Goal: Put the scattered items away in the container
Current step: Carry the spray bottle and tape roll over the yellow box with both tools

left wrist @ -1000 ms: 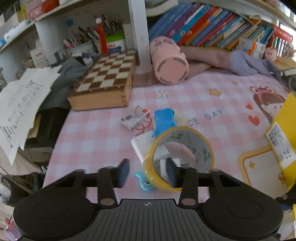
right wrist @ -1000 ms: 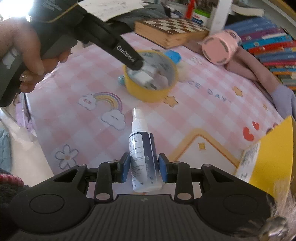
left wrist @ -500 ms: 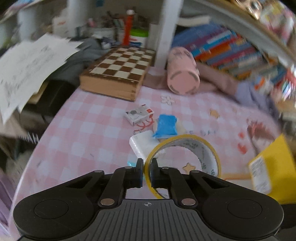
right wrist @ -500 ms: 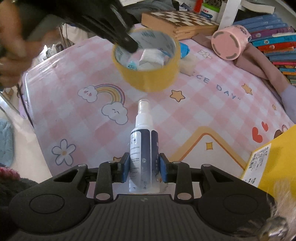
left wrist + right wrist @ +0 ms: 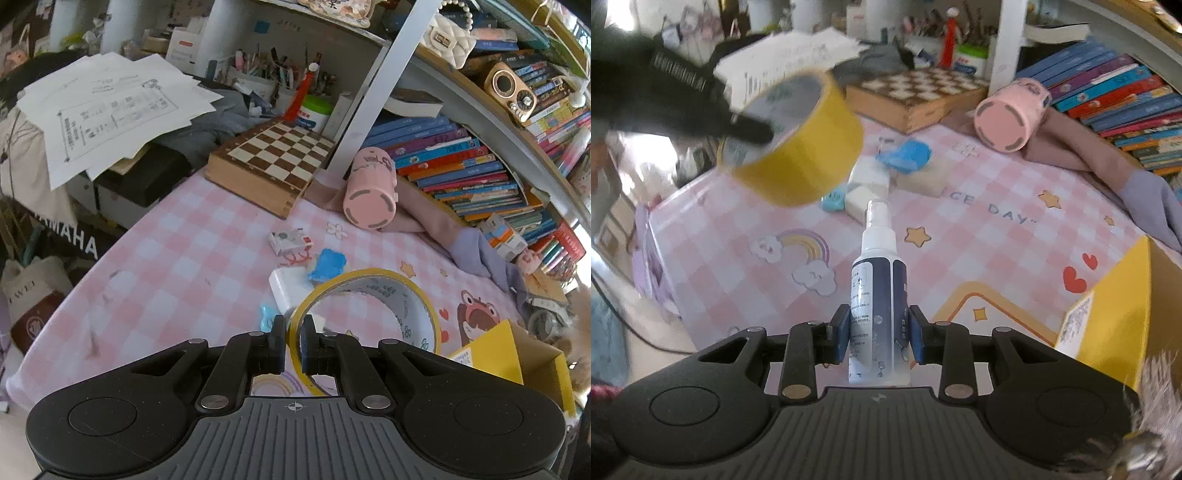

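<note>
The yellow tape roll (image 5: 373, 314) is now off the table, hanging in the air above the pink checked cloth (image 5: 177, 266). One second ago it stood on the cloth and the left gripper (image 5: 292, 345) had one finger inside the ring with the jaws wide apart. Since then the jaws have closed, and they now pinch the wall of the roll between them. In the right wrist view the roll (image 5: 798, 147) is blurred and sits higher and nearer than before, in front of the papers.

The right gripper (image 5: 879, 338) holds the spray bottle (image 5: 879, 295) as it did before, jaws closed on its body, the white nozzle pointing away from the camera. The bottle is now clear of the table.

The yellow box (image 5: 1123, 314), open at the top, stands at the right edge of the table, just beside the right gripper.

On the cloth lie a white packet (image 5: 290, 286), a blue item (image 5: 328, 264), a small light-blue piece (image 5: 266, 318) and a small printed box (image 5: 290, 240). Further back are a wooden chessboard (image 5: 273, 162), a pink cup (image 5: 371, 192) lying on its side on a pink fabric, and a row of books (image 5: 454, 158) under a shelf. Loose paper sheets (image 5: 107, 107) are stacked at the left.
</note>
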The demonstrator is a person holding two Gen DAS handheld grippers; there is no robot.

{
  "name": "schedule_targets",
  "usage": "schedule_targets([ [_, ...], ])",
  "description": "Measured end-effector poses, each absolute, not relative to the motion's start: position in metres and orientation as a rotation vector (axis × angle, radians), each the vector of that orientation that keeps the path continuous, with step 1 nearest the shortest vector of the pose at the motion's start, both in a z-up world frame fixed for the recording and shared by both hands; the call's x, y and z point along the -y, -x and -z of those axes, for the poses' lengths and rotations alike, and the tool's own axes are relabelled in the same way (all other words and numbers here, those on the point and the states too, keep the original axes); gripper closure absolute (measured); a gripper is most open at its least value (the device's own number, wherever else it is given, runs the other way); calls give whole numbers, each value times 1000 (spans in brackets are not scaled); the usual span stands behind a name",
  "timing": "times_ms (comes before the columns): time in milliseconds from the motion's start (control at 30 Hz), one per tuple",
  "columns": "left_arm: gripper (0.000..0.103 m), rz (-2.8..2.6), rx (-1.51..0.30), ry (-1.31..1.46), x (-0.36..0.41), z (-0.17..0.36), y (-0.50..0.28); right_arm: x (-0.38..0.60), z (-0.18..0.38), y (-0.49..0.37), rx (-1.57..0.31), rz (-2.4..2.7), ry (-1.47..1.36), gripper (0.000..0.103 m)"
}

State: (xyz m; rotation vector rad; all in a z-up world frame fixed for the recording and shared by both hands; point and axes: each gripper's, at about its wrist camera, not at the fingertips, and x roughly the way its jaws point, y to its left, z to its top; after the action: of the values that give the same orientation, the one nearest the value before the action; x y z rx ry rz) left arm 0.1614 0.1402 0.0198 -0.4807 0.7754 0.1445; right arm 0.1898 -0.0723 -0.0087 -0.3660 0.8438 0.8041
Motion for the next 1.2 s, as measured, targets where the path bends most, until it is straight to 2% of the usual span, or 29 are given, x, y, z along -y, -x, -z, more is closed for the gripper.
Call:
schedule_targets([
  [600,97,-79,-740,530,-125,-32,-56,104,-41,-95,-718,-786,291,73],
  [1200,97,112,-791,550,-75,-18,2,171,-40,1,-781,-602,233,73],
])
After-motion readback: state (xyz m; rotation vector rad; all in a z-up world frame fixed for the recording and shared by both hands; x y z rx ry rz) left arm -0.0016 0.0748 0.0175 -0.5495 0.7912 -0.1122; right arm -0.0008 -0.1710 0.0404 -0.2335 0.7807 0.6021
